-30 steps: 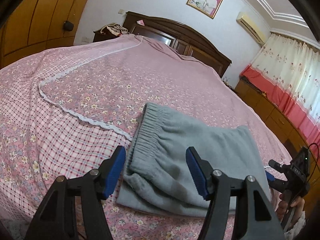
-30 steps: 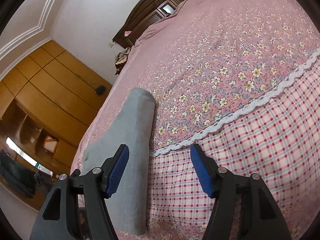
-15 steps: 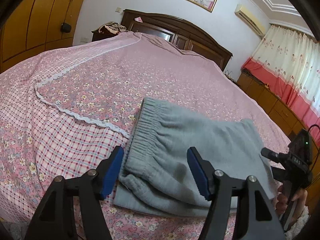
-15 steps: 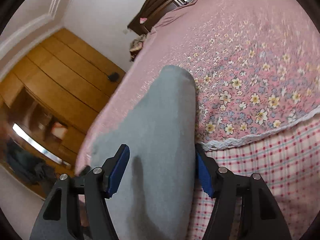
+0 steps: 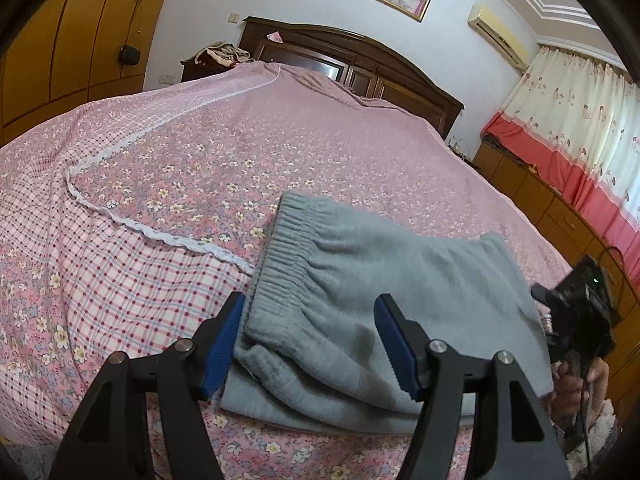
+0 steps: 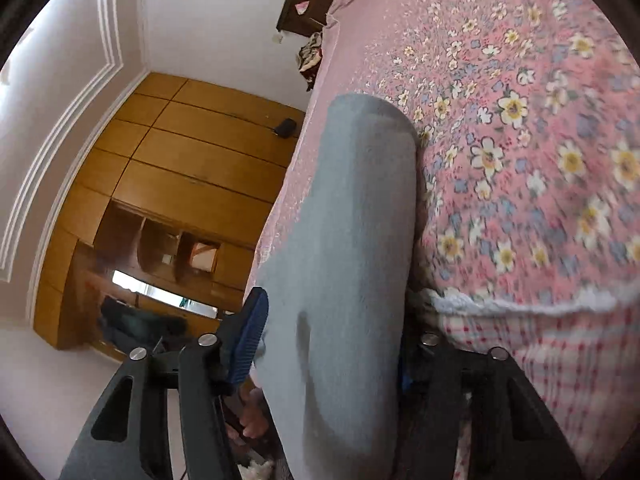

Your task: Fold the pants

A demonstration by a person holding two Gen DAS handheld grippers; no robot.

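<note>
1. The grey pants point(image 5: 384, 292) are lying folded on the bed point(image 5: 200, 152), in the lower middle of the left wrist view, with the elastic waistband facing the left of the frame and crossing the white lace trim point(image 5: 168, 236) of the pink floral bedspread.
2. The left claw point(image 5: 310, 344) is standing spread at the bottom of that view, its blue pads point(image 5: 394, 344) straddling the near corner of the waistband; the pads are not pressing on the cloth.
3. The right claw point(image 5: 572, 320) is showing at the right edge of the same view, at the far end of the folded pants, with a hand point(image 5: 576, 380) gripping its handle.
4. In the right wrist view (blurred towards the right side) the pants point(image 6: 352, 248) are filling the centre from bottom to upper middle, running up between the two fingers.
5. The right claw point(image 6: 328, 344) is closing around that fold: the left pad point(image 6: 246, 340) is sitting right at the cloth's edge, while the right pad is hidden behind the fabric, so it cannot be told whether a firm pinch is made.
6. A wooden wardrobe point(image 6: 192, 184) is occupying the left of the right wrist view, and a dark headboard point(image 5: 360, 64) is standing at the top of the left wrist view.
</note>
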